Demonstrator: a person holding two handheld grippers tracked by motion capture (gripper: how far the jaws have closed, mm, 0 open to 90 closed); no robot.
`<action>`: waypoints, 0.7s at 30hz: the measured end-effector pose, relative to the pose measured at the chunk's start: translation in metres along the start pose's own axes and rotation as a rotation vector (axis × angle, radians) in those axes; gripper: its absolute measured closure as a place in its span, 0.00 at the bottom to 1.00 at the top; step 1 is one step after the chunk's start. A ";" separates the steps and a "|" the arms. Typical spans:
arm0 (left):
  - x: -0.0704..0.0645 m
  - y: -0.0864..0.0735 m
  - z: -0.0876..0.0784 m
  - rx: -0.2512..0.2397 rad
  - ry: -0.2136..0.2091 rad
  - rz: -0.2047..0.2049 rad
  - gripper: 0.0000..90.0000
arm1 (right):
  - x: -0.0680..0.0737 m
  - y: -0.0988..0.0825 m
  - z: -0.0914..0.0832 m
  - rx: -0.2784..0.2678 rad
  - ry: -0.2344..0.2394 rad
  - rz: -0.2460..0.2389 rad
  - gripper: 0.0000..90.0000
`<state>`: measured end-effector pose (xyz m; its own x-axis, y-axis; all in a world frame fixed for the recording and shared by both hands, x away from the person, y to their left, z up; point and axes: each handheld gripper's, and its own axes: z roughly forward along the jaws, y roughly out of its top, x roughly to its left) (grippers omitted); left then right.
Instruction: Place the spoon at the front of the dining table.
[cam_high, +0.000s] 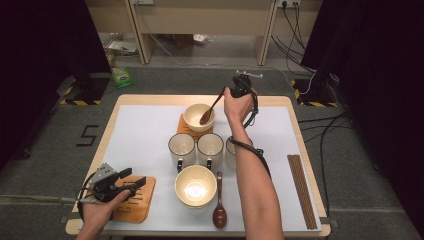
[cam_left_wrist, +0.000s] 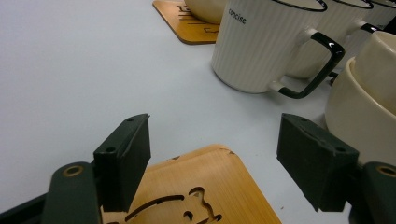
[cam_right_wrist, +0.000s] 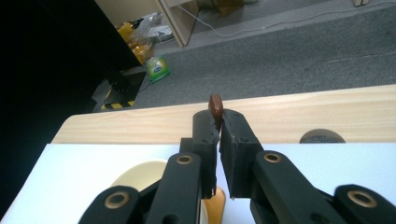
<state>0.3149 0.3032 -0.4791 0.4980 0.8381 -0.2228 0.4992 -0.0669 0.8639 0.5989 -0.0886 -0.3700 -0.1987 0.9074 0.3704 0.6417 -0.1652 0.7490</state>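
My right hand-held gripper (cam_high: 235, 93) is squeezed tight on the handle of a brown spoon (cam_high: 210, 109). The spoon's round end sits in the far bowl (cam_high: 199, 117) on its wooden mat (cam_high: 184, 128). I think I am putting it down there. Next I must let go gently. My left hand-held gripper (cam_left_wrist: 212, 163) is wide open and empty, over another wooden mat (cam_left_wrist: 205, 191). Mugs (cam_high: 210, 147) stand near on the desk (cam_high: 140, 145).

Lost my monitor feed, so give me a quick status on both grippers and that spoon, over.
Right gripper shut on wooden spoon, its head in far bowl. Left gripper open over wooden coaster, holding nothing. Mugs near, nothing blocking.
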 end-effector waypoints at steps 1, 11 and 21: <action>0.000 0.000 0.000 -0.002 0.000 -0.001 0.28 | -0.001 -0.001 -0.001 0.000 0.001 0.006 0.93; 0.002 0.000 -0.002 -0.005 0.007 -0.005 0.28 | -0.010 -0.008 -0.012 0.015 0.019 0.022 0.93; 0.002 0.000 -0.002 -0.009 0.009 -0.007 0.28 | -0.014 -0.019 -0.018 0.046 0.023 0.013 0.93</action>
<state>0.3146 0.3058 -0.4788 0.4883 0.8432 -0.2249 0.4965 -0.0566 0.8662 0.5761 -0.1051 -0.3789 -0.2068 0.8960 0.3930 0.6779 -0.1584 0.7179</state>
